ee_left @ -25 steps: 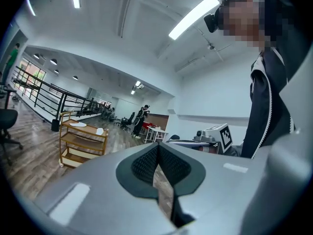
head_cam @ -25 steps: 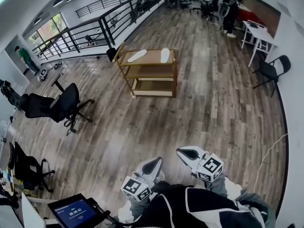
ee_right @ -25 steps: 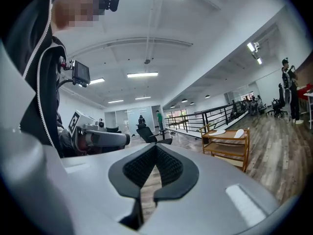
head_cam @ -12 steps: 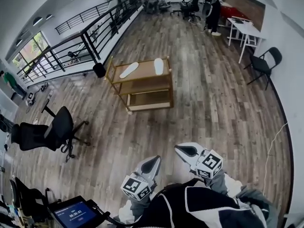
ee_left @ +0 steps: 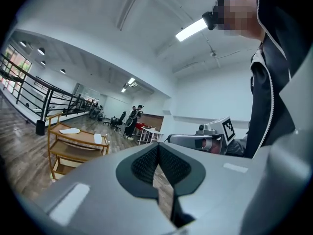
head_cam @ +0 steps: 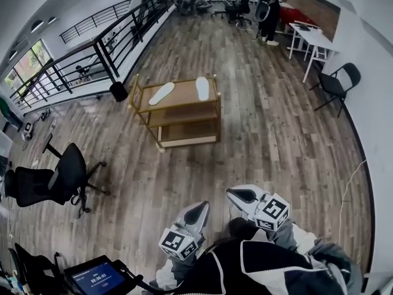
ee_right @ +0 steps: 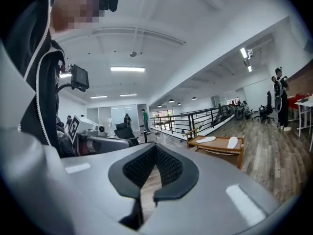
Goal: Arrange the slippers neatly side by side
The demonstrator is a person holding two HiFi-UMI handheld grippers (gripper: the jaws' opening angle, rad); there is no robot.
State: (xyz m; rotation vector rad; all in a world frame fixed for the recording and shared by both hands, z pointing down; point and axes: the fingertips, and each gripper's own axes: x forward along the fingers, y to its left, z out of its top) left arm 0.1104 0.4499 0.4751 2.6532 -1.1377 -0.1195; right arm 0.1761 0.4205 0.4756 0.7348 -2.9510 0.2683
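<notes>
Two white slippers lie apart on the top shelf of a wooden cart [head_cam: 147, 112] across the room: the left slipper [head_cam: 161, 93] angled, the right slipper [head_cam: 202, 88] nearly straight. In the gripper views the same pair shows as left slipper [ee_left: 69, 130], right slipper [ee_left: 98, 138], and left slipper [ee_right: 206, 139], right slipper [ee_right: 233, 142]. My left gripper [head_cam: 200, 209] and right gripper [head_cam: 239, 195] are held close to my body, far from the cart. Both are shut with nothing between the pads.
A black office chair [head_cam: 58, 180] stands at the left and a black folding chair [head_cam: 336, 86] at the right by a white table [head_cam: 311, 39]. A black railing [head_cam: 92, 54] runs along the left. A person [head_cam: 268, 11] stands at the far end. Wooden floor lies between me and the cart.
The view has shifted: the cart and slippers now sit lower and further left in the head view, and the office chair has moved down-left. Both grippers keep their places, still shut.
</notes>
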